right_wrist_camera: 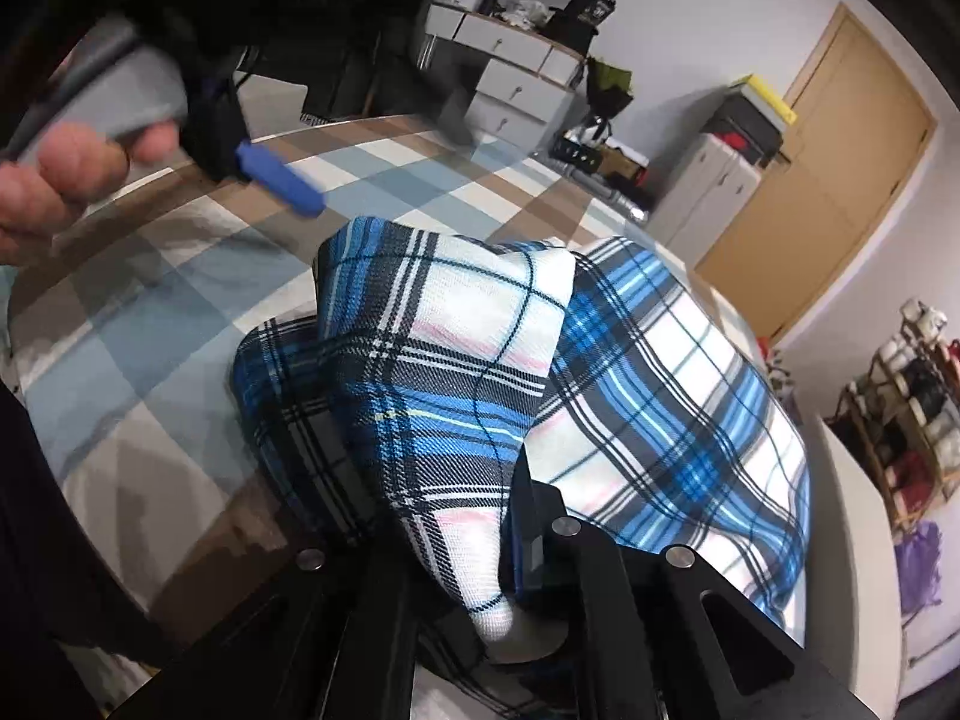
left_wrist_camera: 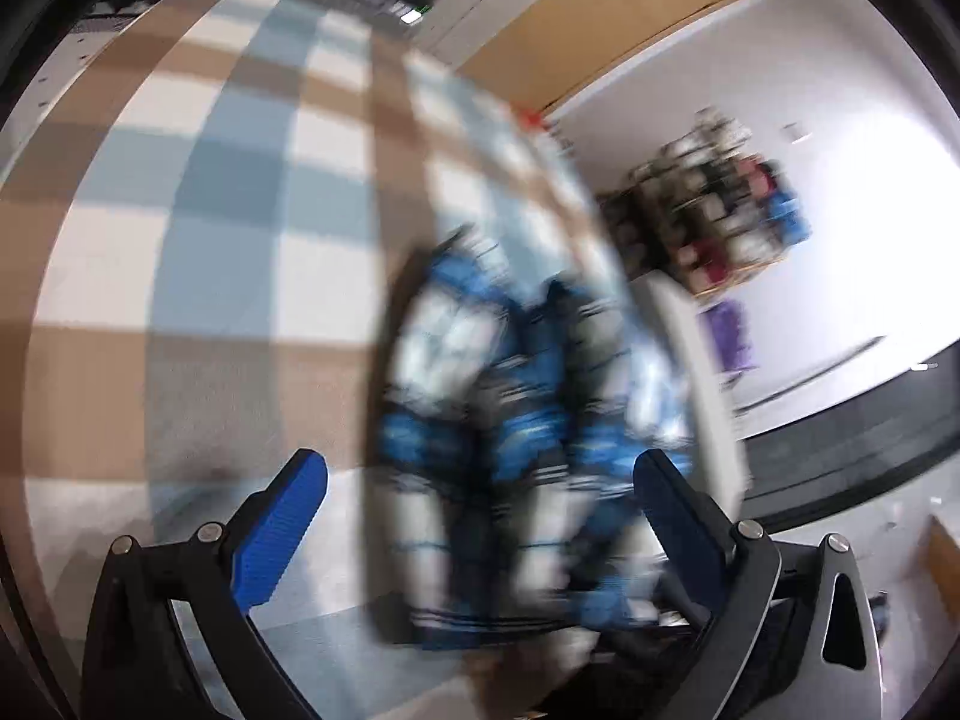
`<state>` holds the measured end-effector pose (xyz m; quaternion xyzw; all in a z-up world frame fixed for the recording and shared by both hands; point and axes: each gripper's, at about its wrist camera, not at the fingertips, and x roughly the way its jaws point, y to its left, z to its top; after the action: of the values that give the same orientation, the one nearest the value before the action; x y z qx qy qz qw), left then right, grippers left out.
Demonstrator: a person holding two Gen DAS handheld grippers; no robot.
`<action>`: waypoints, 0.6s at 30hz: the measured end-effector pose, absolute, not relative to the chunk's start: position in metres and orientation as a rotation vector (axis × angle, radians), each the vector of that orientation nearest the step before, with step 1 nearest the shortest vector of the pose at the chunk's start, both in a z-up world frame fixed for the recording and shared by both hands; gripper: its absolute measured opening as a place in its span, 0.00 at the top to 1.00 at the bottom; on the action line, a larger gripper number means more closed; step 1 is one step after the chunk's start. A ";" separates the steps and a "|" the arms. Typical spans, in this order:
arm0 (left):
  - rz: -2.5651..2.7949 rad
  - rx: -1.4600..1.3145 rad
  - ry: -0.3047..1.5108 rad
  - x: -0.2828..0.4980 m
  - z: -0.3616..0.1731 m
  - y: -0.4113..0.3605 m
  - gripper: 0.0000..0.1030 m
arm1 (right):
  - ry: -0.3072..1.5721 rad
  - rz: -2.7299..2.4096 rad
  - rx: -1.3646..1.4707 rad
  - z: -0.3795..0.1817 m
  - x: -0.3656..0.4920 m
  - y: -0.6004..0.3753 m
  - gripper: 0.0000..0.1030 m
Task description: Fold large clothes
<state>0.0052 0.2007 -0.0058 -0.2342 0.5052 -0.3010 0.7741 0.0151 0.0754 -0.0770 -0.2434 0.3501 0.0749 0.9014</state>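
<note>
While the right gripper (right_wrist_camera: 510, 546) has its jaws pinched together on a bunched fold of the blue plaid garment (right_wrist_camera: 456, 372), the rest of that cloth lies in a heap on the bed (right_wrist_camera: 180, 276), over a checked brown, blue and white bedspread. Fabric rises from the jaws and drapes to the right toward the bed's edge. Left gripper (left_wrist_camera: 480, 480) has its jaws wide apart, nothing between the blue pads (left_wrist_camera: 282, 534); the left wrist view is motion-blurred, garment just ahead of it. From the right wrist view a hand (right_wrist_camera: 54, 180) holds the left gripper above the bedspread, apart from the cloth. A wooden door (right_wrist_camera: 840, 180) stands behind.
</note>
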 end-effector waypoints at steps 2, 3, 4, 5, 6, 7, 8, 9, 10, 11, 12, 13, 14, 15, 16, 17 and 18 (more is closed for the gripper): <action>-0.722 -0.512 1.085 0.011 0.008 0.192 0.03 | 0.727 0.171 -0.481 -0.076 0.020 0.078 0.91; -0.753 -0.493 1.088 0.014 0.013 0.184 0.03 | 0.733 0.181 -0.470 -0.077 0.023 0.080 0.90; -0.797 -0.462 1.102 0.017 0.018 0.173 0.03 | 0.729 0.185 -0.456 -0.078 0.022 0.080 0.90; -0.845 -0.433 1.120 0.022 0.022 0.161 0.03 | 0.722 0.186 -0.438 -0.078 0.021 0.080 0.90; -0.870 -0.405 1.137 0.026 0.023 0.150 0.03 | 0.721 0.186 -0.430 -0.079 0.019 0.080 0.90; -0.884 -0.365 1.171 0.032 0.022 0.137 0.03 | 0.716 0.185 -0.415 -0.079 0.017 0.078 0.90; -0.888 -0.331 1.215 0.039 0.019 0.123 0.03 | 0.712 0.185 -0.401 -0.079 0.017 0.075 0.90; -0.892 -0.308 1.257 0.045 0.014 0.114 0.03 | 0.710 0.186 -0.393 -0.079 0.015 0.076 0.90; -0.891 -0.286 1.298 0.049 0.009 0.107 0.03 | 0.707 0.190 -0.382 -0.078 0.014 0.072 0.90; -0.870 -0.258 1.336 0.055 0.004 0.096 0.03 | 0.703 0.189 -0.378 -0.079 0.012 0.073 0.90; -0.847 -0.231 1.372 0.061 -0.002 0.086 0.03 | 0.702 0.189 -0.378 -0.077 0.010 0.072 0.91; -0.845 -0.222 1.396 0.062 -0.005 0.080 0.03 | 0.702 0.191 -0.377 -0.077 0.010 0.071 0.92; -0.857 -0.217 1.434 0.065 -0.011 0.071 0.03 | 0.704 0.190 -0.374 -0.077 0.011 0.070 0.92; -0.859 -0.210 1.458 0.067 -0.015 0.065 0.03 | 0.706 0.191 -0.373 -0.077 0.013 0.070 0.92; -0.853 -0.200 1.478 0.068 -0.019 0.060 0.04 | 0.705 0.194 -0.375 -0.075 0.016 0.070 0.92; -0.847 -0.191 1.482 0.069 -0.022 0.054 0.20 | 0.703 0.196 -0.376 -0.074 0.016 0.068 0.92; -0.835 -0.174 1.489 0.072 -0.023 0.049 0.37 | 0.701 0.198 -0.380 -0.073 0.015 0.067 0.94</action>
<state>0.0718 0.0491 -0.0231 -0.0765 0.6563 -0.3683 0.6540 0.0148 0.0666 -0.0733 -0.1846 0.3408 0.0961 0.9168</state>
